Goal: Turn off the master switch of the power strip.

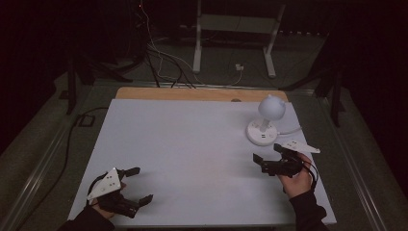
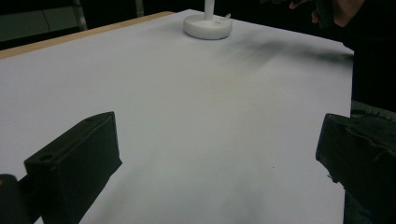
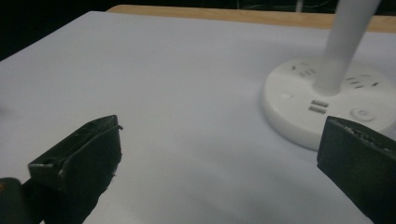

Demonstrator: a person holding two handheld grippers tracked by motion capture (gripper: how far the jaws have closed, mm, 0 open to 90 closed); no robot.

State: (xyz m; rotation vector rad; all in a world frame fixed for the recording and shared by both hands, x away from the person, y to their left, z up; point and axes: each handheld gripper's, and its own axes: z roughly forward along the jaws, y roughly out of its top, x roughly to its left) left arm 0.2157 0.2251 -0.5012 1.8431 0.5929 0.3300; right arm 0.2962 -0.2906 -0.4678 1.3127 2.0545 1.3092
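While both grippers are hanging low over the white table, nothing is being held yet, so this looks like the approach step before any contact. Near the bottom left of the high view, the left gripper is hovering with its jaws spread wide over bare table, well apart from anything else. Toward the right of that view, the right gripper is also standing wide, with nothing between its jaws, and it is sitting near the desk lamp, just in front of it.

Farther up, right of centre in the high view, the lamp is standing upright on its round white base, with a thin stem rising to a ball-shaped head. In the right gripper view the base is filling the right side, showing sockets, two small ports and a round button on its top face.

My judgement is that the right gripper is reaching for the lamp. The next move is calling for a short advance toward the base or stem, lining up carefully, because the light base could be sliding away if nudged.
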